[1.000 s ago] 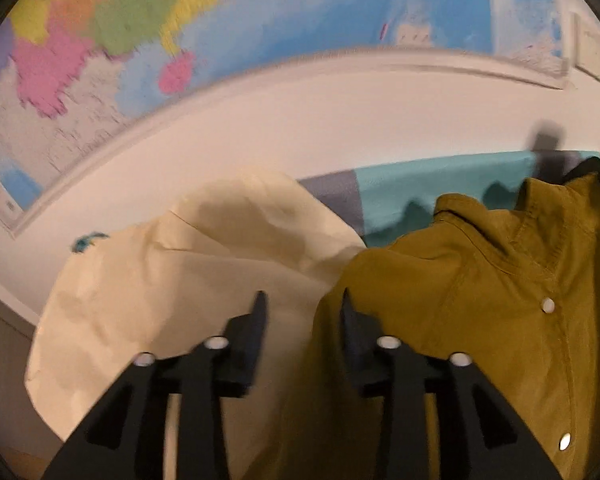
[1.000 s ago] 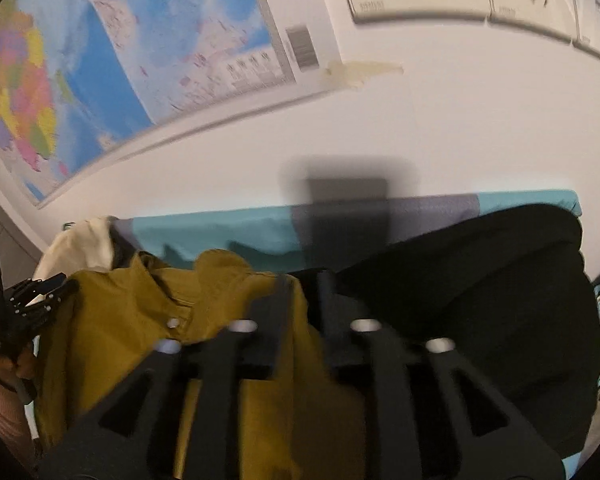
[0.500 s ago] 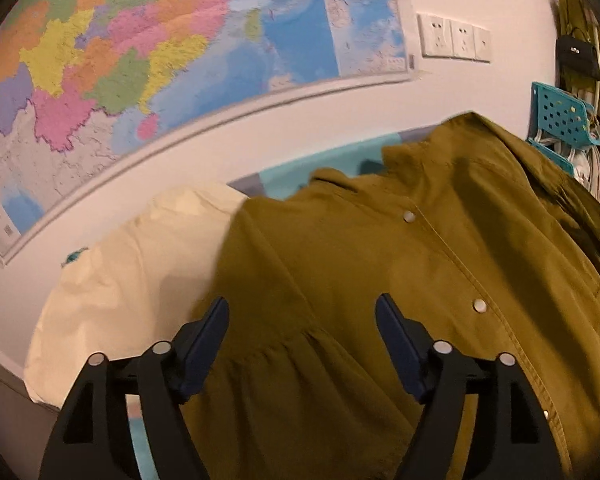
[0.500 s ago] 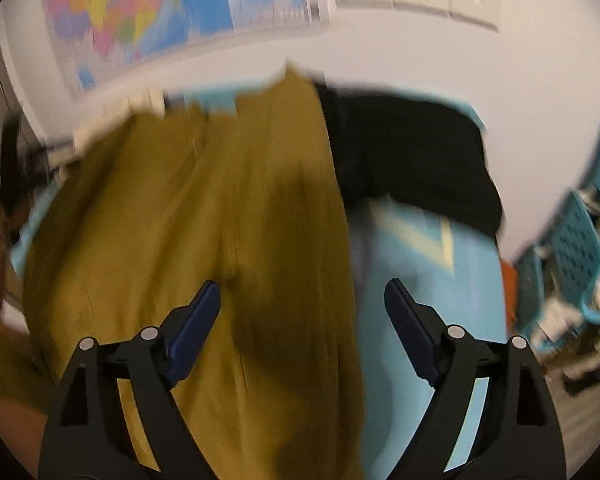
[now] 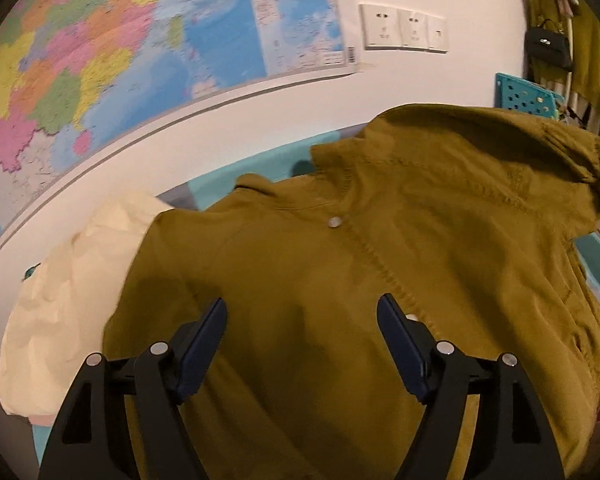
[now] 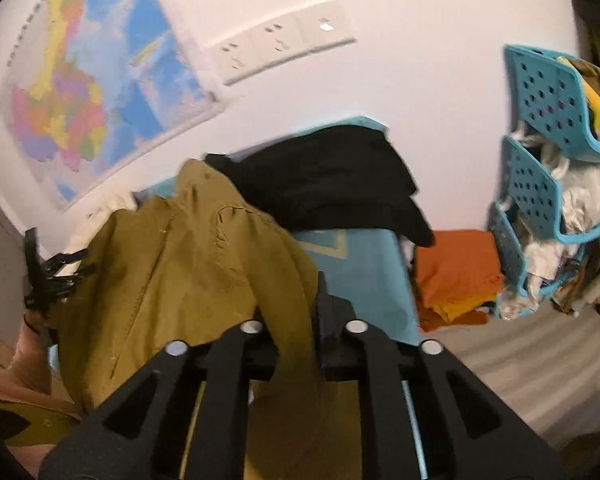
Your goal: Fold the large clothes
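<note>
Left hand-held gripper hovers released, fingers spread, above an olive woven jacket spread on the teal bench, collar toward the wall. Right hand-held gripper is clenched on a hanging fold of the jacket's matte, stitched cloth.

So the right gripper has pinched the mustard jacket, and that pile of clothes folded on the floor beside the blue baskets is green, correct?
Not quite: the folded pile on the floor is orange, as the right wrist view shows. The rest holds: the right gripper is shut on the mustard jacket, and the pile sits beside the blue baskets.
</note>
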A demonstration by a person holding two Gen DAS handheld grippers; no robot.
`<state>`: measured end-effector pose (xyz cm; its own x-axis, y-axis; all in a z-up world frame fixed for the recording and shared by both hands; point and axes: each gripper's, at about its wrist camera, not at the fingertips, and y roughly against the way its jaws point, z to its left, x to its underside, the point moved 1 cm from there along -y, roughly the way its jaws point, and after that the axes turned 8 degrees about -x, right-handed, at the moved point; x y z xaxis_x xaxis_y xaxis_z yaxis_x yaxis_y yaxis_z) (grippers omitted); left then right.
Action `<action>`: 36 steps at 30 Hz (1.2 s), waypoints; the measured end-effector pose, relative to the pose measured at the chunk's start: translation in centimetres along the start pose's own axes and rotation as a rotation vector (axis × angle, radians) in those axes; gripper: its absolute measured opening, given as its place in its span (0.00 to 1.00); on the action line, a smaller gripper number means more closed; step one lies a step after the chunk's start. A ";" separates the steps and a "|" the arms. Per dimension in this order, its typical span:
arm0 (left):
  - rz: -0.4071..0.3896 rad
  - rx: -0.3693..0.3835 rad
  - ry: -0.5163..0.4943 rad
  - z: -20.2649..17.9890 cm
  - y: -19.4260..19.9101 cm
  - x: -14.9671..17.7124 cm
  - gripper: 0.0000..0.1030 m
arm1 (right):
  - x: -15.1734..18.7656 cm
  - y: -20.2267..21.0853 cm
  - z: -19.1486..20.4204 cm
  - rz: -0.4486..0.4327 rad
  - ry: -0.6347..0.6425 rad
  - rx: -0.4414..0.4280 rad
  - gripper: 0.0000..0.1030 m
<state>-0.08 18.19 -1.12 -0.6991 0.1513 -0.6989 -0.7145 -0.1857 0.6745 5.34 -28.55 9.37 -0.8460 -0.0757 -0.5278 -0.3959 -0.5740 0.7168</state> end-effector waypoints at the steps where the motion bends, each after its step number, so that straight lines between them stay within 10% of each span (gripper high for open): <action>1: 0.002 0.004 -0.001 -0.2 -0.1 0.0 0.73 | 0.4 -0.8 -0.8 0.024 -0.007 0.051 0.33; 3: 0.019 0.008 -0.006 -0.8 -0.7 0.0 0.73 | 1.9 -2.2 -2.2 0.081 -0.034 0.084 0.57; 9: 0.052 0.021 -0.019 -1.4 -1.5 0.4 0.73 | 7.2 -2.3 -2.9 0.117 0.004 0.105 0.76; 10: 0.053 0.028 -0.018 -1.4 -1.6 0.4 0.74 | 7.9 -2.1 -3.0 0.128 0.014 0.124 0.75; 14: 0.069 0.045 -0.010 -2.0 -2.3 0.0 0.75 | 8.6 -2.1 -2.7 0.178 0.036 0.107 0.18; 24: -0.029 0.224 -0.055 -6.5 0.2 -1.7 0.75 | 2.5 4.3 4.4 -0.002 -0.005 -0.298 0.14; 36: 0.063 1.021 -0.107 -17.2 4.1 -0.6 0.84 | 3.5 -0.8 9.2 -0.063 -0.188 -0.647 0.14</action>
<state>-2.12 0.63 -2.08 -0.6989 0.2648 -0.6644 -0.3246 0.7103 0.6246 -0.62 -20.86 11.18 -0.8993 0.0834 -0.4294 -0.2021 -0.9498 0.2389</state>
